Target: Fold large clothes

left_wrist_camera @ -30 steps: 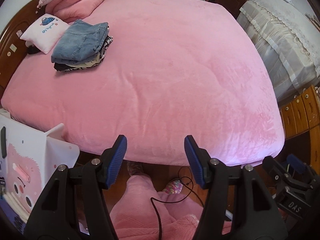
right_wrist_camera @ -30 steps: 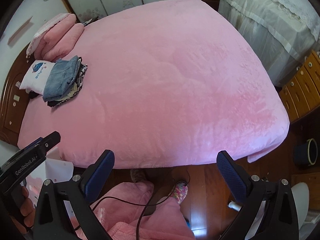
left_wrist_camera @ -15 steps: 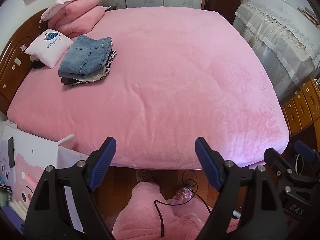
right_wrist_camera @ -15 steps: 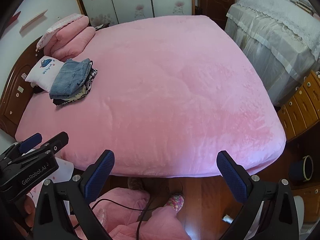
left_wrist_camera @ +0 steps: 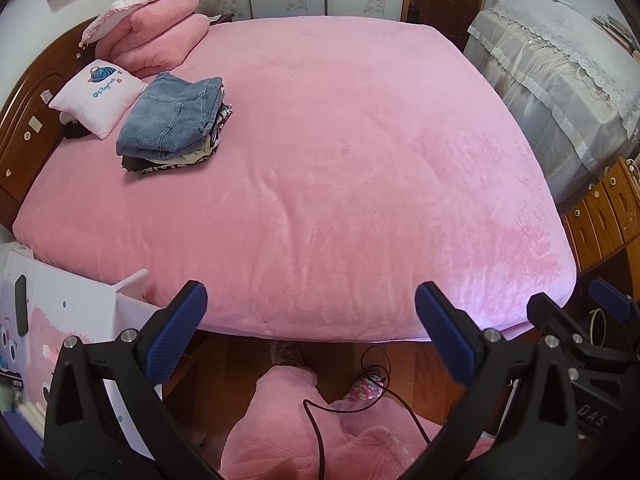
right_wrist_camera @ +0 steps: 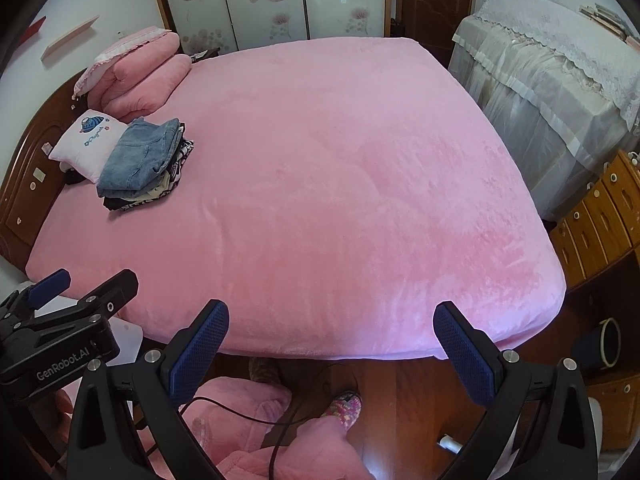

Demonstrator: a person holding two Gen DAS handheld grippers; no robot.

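While folded clothes lie stacked, both grippers' jaws gape empty, the left's just widened.

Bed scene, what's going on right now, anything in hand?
Nothing is held. A person standing at the edge of the pink bed has both grippers over that edge. The left gripper has just been opening, nothing between its jaws; the right gripper is open and empty too. Folded jeans top a clothes stack beside a small white pillow.
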